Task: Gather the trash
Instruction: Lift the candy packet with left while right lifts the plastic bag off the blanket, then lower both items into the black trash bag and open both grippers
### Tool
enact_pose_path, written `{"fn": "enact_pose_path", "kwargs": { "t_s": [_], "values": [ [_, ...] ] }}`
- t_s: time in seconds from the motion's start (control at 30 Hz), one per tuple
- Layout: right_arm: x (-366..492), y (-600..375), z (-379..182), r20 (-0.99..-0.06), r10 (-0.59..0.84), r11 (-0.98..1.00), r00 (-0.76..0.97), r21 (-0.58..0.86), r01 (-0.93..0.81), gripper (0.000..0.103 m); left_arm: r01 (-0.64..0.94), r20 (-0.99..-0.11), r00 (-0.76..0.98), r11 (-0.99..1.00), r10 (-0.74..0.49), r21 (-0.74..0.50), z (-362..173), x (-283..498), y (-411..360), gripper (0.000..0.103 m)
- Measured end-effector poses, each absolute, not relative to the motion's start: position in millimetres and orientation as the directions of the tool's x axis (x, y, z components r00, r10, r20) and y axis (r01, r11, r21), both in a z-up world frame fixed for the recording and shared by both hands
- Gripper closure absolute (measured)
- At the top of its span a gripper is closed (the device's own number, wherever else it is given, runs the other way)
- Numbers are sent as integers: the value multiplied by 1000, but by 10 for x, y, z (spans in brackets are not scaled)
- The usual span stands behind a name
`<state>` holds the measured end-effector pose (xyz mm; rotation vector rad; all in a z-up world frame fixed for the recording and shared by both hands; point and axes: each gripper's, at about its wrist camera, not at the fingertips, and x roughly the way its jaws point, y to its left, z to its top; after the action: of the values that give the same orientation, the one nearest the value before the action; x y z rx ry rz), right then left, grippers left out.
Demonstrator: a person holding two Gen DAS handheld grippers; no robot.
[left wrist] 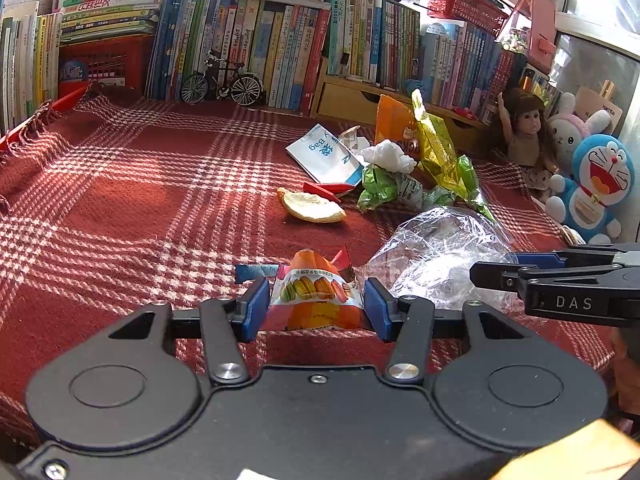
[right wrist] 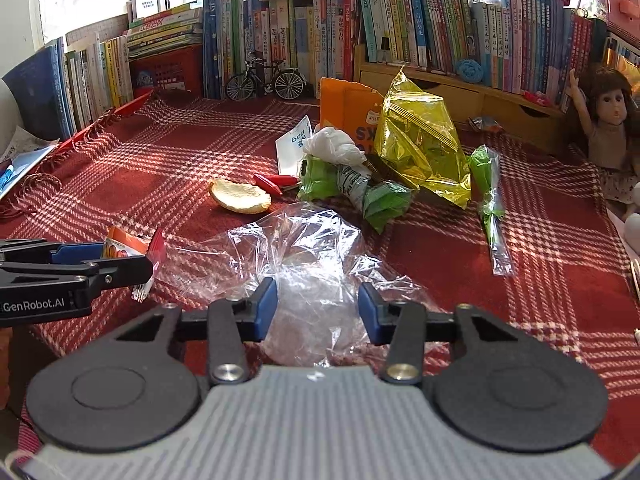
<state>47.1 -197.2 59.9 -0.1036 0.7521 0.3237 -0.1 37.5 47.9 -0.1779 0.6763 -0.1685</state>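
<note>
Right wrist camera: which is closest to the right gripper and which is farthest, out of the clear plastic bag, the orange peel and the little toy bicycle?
From the right gripper:
1. Clear plastic bag: between the blue pads, nearest.
2. Orange peel: farther out on the red checked cloth, to the left.
3. Toy bicycle: farthest, at the back against the books.

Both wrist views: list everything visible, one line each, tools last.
macaron wrapper: one, orange, between left tool's pads
clear bag: one, transparent, front, under right tool
orange peel: one, mid-cloth
red wrapper: one, beside peel
green wrappers: several, behind clear bag
yellow bag: one, back of pile
tissue: one, white, on pile
checked cloth: one, red-white, underneath
model bicycle: one, black, before books
left tool: shut on wrapper
right tool: bag between pads
</note>
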Motion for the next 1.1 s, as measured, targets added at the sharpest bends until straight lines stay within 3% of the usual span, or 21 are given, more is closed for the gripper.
{"fn": "enact_pose_path", "kwargs": {
  "t_s": [0.4,0.83,0.9,0.93,1.1],
  "values": [
    [-30,-2147,755,-675,298,932,675,54,-357,56,159,-590,763,961,-264,-225,632,-508,350,53],
    [-700,-2122,568,-755,296,904,585,23,-428,58,285,-675,672,948,-305,-144,495,-1241,233,53],
    [-770,-2091,533,-769,300,896,564,25,-443,61,306,-688,654,942,-314,-139,442,-1319,208,53],
    [-810,-2063,500,-781,299,891,549,23,-453,68,312,-695,647,941,-314,-134,416,-1343,192,53],
    [-913,-1917,249,-826,285,869,486,8,-495,71,329,-748,595,938,-294,-108,191,-1406,120,53]
  ]
}}
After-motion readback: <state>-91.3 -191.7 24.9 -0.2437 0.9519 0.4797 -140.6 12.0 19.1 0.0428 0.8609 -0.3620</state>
